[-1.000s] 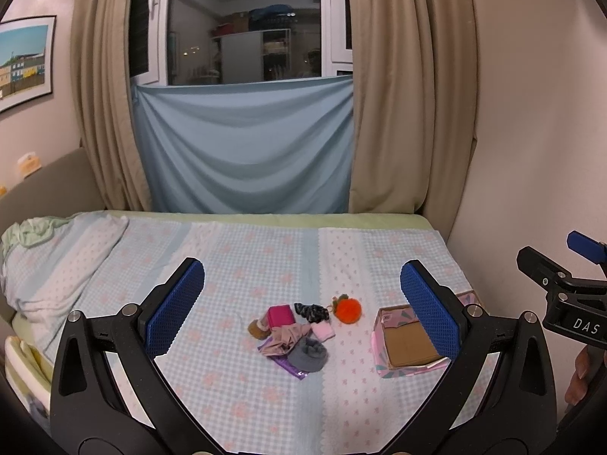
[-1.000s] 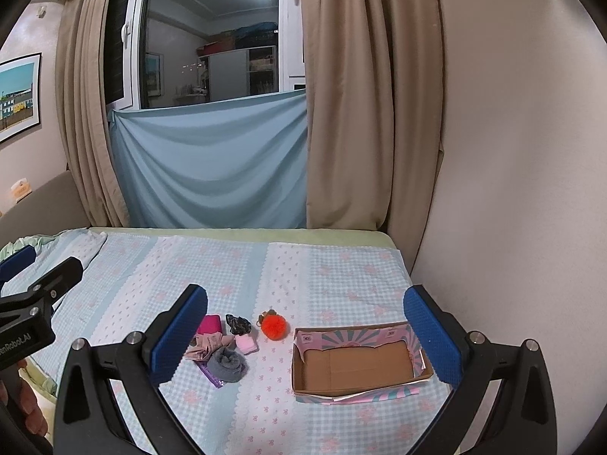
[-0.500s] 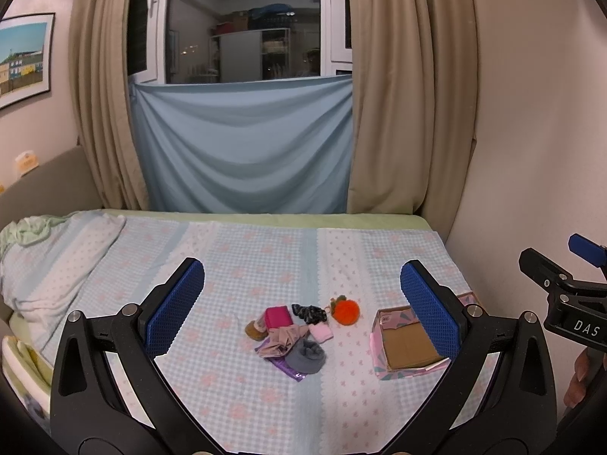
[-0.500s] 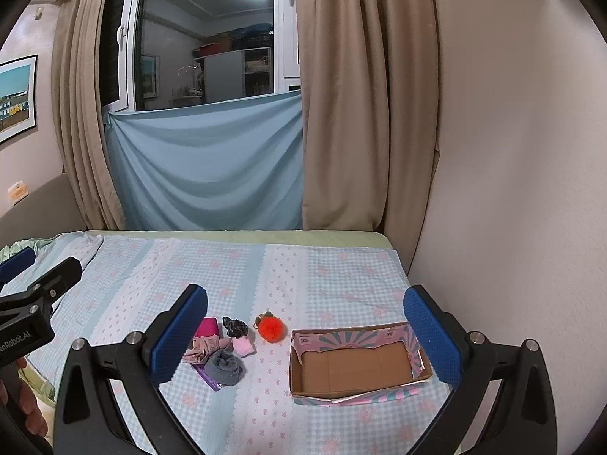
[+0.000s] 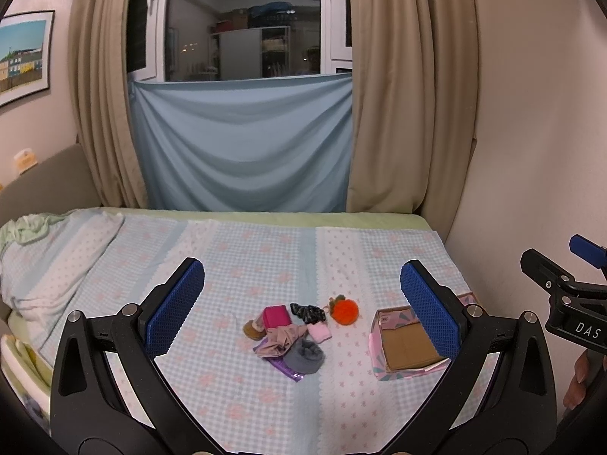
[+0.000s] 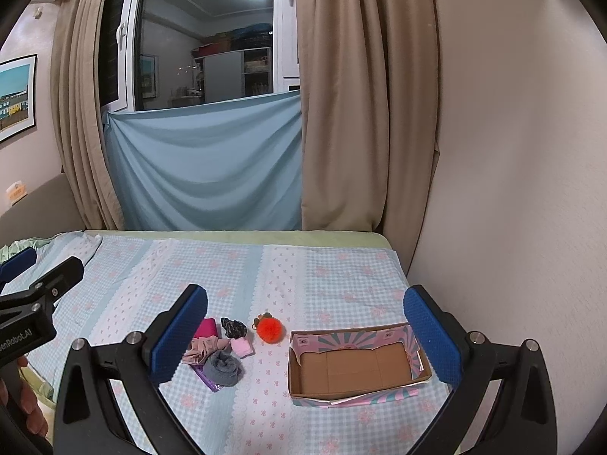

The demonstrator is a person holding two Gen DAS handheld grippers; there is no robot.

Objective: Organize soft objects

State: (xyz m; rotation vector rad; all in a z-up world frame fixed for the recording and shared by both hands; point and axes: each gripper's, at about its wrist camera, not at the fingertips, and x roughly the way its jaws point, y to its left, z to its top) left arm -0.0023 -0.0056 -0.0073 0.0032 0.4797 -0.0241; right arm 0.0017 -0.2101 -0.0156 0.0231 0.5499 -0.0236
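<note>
Tongs: left gripper [image 5: 302,297] and right gripper [image 6: 305,324] are both gaping wide, holding nothing, hovering above the checked bedspread [image 6: 322,276].
Pile: small soft items are lying clustered left of the empty pink-patterned cardboard box [image 6: 356,366].
Technique: lifting the fluffy orange pom-pom [image 6: 269,329] first is looking easiest; pinching its middle gently.

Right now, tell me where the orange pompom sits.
The orange pompom lies on the bed, between the black scrunchie on its left and the cardboard box on its right.
</note>
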